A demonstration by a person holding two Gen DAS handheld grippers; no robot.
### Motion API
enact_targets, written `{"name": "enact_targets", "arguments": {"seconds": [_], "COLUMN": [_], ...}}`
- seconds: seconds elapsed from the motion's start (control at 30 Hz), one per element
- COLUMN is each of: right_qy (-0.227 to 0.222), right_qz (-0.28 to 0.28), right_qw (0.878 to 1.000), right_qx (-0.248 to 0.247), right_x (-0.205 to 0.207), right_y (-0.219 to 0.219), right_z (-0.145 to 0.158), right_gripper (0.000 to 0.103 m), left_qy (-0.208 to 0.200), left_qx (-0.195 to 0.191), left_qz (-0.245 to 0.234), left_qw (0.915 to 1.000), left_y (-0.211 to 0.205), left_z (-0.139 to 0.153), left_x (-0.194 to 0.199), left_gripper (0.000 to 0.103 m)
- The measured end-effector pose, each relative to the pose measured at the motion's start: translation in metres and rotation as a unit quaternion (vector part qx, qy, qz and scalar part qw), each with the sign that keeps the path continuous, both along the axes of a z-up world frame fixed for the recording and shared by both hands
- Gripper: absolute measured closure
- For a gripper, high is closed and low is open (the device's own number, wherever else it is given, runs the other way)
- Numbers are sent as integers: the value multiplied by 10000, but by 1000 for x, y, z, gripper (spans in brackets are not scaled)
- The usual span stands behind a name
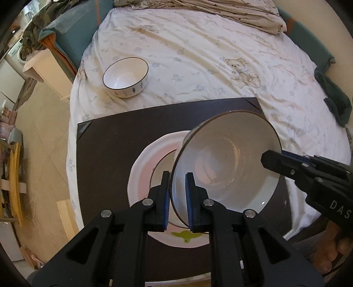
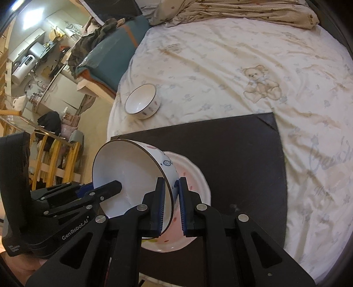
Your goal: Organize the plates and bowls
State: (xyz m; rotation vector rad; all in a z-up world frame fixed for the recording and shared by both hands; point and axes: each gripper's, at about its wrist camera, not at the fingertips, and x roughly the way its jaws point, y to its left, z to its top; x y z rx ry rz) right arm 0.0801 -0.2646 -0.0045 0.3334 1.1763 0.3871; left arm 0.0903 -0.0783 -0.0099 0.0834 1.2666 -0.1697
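Observation:
A large white bowl (image 1: pixel 229 163) with a dark rim is held tilted above a white and pink plate (image 1: pixel 145 167) on a dark mat (image 1: pixel 123 132). My left gripper (image 1: pixel 178 198) is shut on the bowl's near rim. My right gripper (image 2: pixel 171 206) is shut on the opposite rim of the same bowl (image 2: pixel 125 174); it shows at the right in the left wrist view (image 1: pixel 273 160). The plate (image 2: pixel 196 183) lies under the bowl. A smaller white bowl (image 1: pixel 125 77) with a dark rim stands upright on the bed sheet beyond the mat, also in the right wrist view (image 2: pixel 142 101).
The mat (image 2: pixel 231 154) lies on a bed with a teddy-bear sheet (image 1: pixel 220 55). A crumpled blanket (image 1: pixel 220 13) is at the far end. A dark green cloth (image 1: pixel 337 101) lies at the bed's right edge. The floor and furniture (image 1: pixel 44 66) are to the left.

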Motion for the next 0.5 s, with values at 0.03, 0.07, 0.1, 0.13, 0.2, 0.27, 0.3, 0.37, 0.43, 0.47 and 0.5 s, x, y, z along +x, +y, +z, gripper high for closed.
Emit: {"name": "enact_targets", "arguments": {"seconds": [0.03, 0.07, 0.1, 0.13, 0.2, 0.27, 0.3, 0.37, 0.43, 0.47, 0.5], "right_qy": [50, 89, 137, 195, 201, 221, 238, 265, 309, 331, 359], "right_qz": [34, 43, 58, 64, 78, 80, 84, 120, 150, 162, 171], "right_qw": [10000, 10000, 9999, 9998, 9997, 9997, 9996, 9995, 9992, 9991, 9989], "right_qx": [12, 9, -34, -75, -108, -112, -112, -148, -196, -226, -260], "right_x": [-1, -2, -4, -6, -9, -10, -11, -10, -10, -9, -9], "right_y": [3, 5, 8, 11, 16, 20, 22, 27, 31, 34, 35], "right_z": [-3, -7, -11, -15, -18, -21, -23, -27, -32, -33, -36], "right_gripper": [90, 90, 90, 90, 90, 90, 90, 90, 90, 90, 90], "left_qy": [4, 23, 27, 22, 19, 34, 45, 102, 153, 197, 232], "left_qx": [3, 5, 12, 19, 9, 18, 18, -9, -39, -74, -106], "left_qz": [2, 23, 46, 53, 70, 76, 86, 129, 137, 149, 166], "left_qw": [10000, 10000, 10000, 10000, 10000, 10000, 10000, 9999, 9998, 9997, 9995], "left_y": [1, 3, 5, 7, 10, 14, 16, 20, 22, 24, 25], "left_z": [-1, -3, -5, -7, -9, -14, -16, -22, -28, -32, -35], "left_x": [-2, -3, -3, -3, -4, -3, -3, -2, -2, -1, -1], "left_gripper": [93, 93, 93, 93, 93, 93, 93, 93, 93, 93, 93]}}
